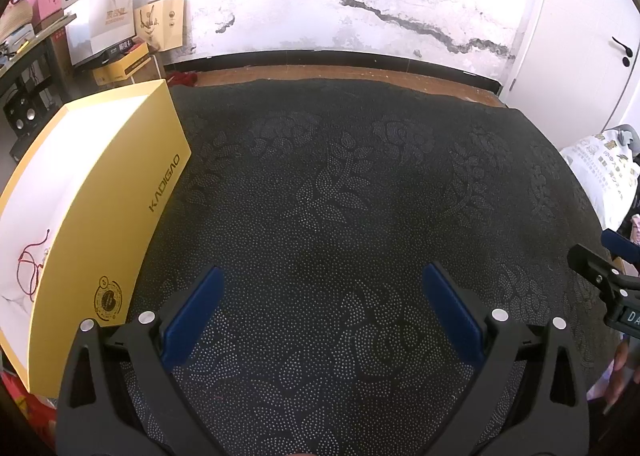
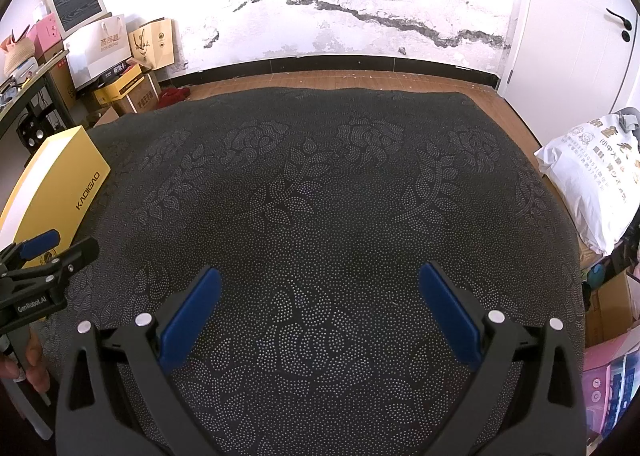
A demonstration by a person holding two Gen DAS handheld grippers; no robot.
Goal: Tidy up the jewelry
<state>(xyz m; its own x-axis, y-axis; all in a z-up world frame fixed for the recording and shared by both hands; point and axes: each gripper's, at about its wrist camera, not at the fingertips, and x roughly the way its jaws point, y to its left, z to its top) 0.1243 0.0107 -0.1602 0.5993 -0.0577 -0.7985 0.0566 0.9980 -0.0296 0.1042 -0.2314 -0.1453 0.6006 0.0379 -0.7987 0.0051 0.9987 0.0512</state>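
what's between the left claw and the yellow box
Only bare black patterned cloth; in the left wrist view nothing lies between the open left claw and the yellow box.

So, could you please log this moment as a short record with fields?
surface: black cloth with dotted floral pattern
container: open yellow cardboard box, at the cloth's left edge
box contents: red cord jewelry on the white lining
left gripper: open, empty, over the cloth
right gripper: open, empty, over the cloth
loose jewelry on cloth: none visible
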